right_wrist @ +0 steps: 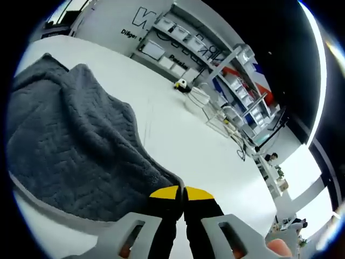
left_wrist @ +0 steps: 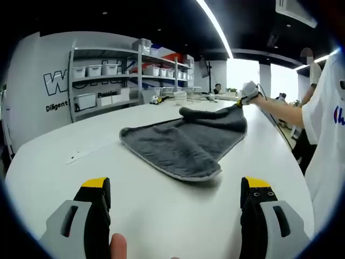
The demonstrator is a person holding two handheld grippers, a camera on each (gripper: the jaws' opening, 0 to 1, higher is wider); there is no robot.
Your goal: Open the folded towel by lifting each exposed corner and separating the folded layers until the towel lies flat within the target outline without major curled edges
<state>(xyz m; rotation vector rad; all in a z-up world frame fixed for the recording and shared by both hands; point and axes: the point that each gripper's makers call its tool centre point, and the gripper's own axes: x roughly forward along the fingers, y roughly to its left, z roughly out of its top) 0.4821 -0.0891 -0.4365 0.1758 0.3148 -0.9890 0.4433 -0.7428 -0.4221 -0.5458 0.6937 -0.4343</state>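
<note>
Towel [left_wrist: 186,141] placement: the grey cloth lies on the white table [left_wrist: 135,216], still partly folded, with 1 rounded edge toward your left gripper [left_wrist: 175,191] and its far corner raised off the surface.

Left gripper: your 2 yellow-tipped jaws stand wide apart above bare table, short of the towel's near edge and touching nothing. A fingertip [left_wrist: 118,246] shows at the bottom of the left gripper view.

Right gripper [right_wrist: 181,195]: your jaws are pressed together on a corner of the towel [right_wrist: 70,145], the cloth running out from between the yellow tips in the right gripper view. In the left gripper view the same gripper [left_wrist: 249,93] holds that corner up at the far side of the table, with the cloth draping down from it to the surface.

Surroundings: shelving [left_wrist: 126,75] with white bins stands beyond the table, against a wall with lettering. A person in a white shirt [left_wrist: 326,124] stands at the right side of the left gripper view.
</note>
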